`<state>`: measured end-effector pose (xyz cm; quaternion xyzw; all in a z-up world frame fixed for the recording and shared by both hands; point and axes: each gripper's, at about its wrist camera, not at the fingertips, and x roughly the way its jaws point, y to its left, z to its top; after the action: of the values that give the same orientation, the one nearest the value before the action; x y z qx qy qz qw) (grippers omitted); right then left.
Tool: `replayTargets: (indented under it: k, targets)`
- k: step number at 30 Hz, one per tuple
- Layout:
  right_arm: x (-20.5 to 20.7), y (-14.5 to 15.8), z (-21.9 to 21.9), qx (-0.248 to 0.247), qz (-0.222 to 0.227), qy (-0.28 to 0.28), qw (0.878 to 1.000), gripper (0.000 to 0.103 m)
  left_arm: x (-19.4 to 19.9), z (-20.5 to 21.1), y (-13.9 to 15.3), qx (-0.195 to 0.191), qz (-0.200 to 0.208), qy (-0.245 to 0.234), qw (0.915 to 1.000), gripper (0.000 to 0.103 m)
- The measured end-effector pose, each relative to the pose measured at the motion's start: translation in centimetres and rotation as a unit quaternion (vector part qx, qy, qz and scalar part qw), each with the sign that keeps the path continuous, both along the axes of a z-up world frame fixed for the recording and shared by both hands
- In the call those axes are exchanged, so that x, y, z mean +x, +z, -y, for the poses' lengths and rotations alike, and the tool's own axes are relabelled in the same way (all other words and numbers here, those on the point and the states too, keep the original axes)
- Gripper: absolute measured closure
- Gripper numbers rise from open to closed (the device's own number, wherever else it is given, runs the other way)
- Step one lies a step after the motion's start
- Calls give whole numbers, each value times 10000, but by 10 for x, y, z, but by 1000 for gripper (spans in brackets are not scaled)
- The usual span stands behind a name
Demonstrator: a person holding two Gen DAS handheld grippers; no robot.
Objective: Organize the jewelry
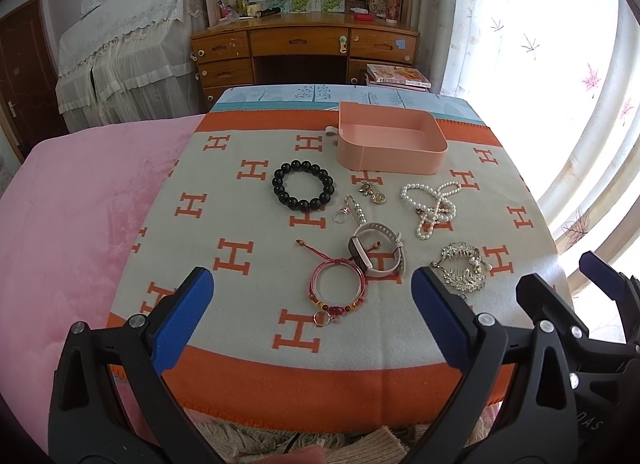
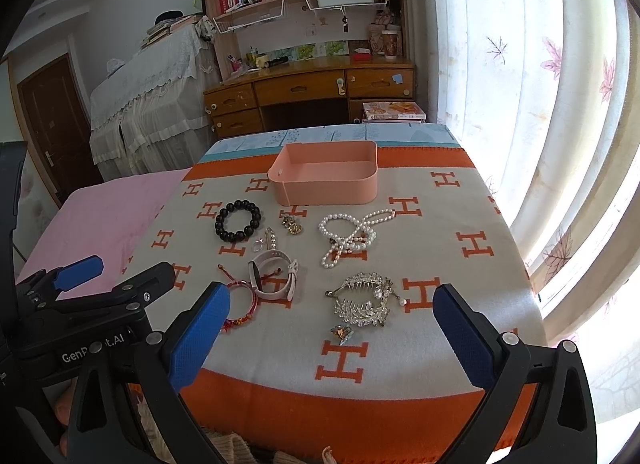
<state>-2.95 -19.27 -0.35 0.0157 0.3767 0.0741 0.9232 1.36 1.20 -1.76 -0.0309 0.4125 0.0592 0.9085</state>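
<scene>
Jewelry lies scattered on orange-and-grey blanket [image 2: 440, 328] ahead of you. Black bead bracelet [image 1: 303, 185] sits far left; pearl necklace [image 2: 352, 236] tangled near pink tray [image 2: 324, 185]. Pale-strapped watch [image 1: 376, 252] touches red cord bracelet [image 1: 338, 290]. Silver hair comb [image 2: 366, 298] rests nearest your right gripper [image 2: 332, 340]; small brooch, perhaps, just below it. Your left gripper [image 1: 314, 322] and right one both gape wide, holding nothing.
</scene>
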Motion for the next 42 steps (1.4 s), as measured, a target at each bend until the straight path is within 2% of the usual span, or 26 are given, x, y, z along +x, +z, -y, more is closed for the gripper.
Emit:
replayTargets:
  k: [21, 39, 42]
  targets:
    - [1, -5, -3, 41, -95, 13, 9999, 0, -1, -2, -4, -21, -53, -14, 10000, 5]
    - [-15, -24, -18, 163, -431, 53, 9989, 0, 10, 0, -13, -53, -400, -58, 9992, 5]
    - [-14, -28, -21, 270, -575, 115, 9979, 0, 18, -1, -16, -158, -526, -167, 9984, 5]
